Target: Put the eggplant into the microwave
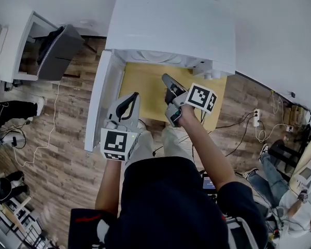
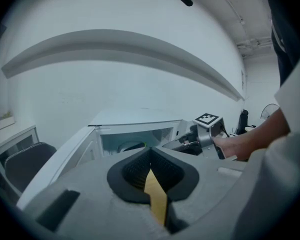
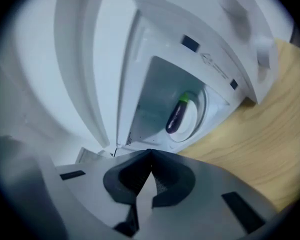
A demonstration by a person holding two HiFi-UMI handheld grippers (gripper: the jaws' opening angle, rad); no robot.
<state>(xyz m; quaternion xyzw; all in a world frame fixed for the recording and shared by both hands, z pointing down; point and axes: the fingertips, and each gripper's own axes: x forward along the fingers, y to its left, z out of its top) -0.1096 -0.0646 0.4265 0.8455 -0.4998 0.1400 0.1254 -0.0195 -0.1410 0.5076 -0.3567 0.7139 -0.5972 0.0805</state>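
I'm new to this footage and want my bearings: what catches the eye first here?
The white microwave stands on the wooden table, door open to the left in the head view. Inside, a purple eggplant lies on the round white plate. The left gripper and right gripper are shut and empty before it.

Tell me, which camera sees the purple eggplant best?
The right gripper view: it looks into the open microwave, where the eggplant lies on the round white plate. The head view sees only the microwave's top, no eggplant. The left gripper view shows the opening, but the eggplant can't be made out there.
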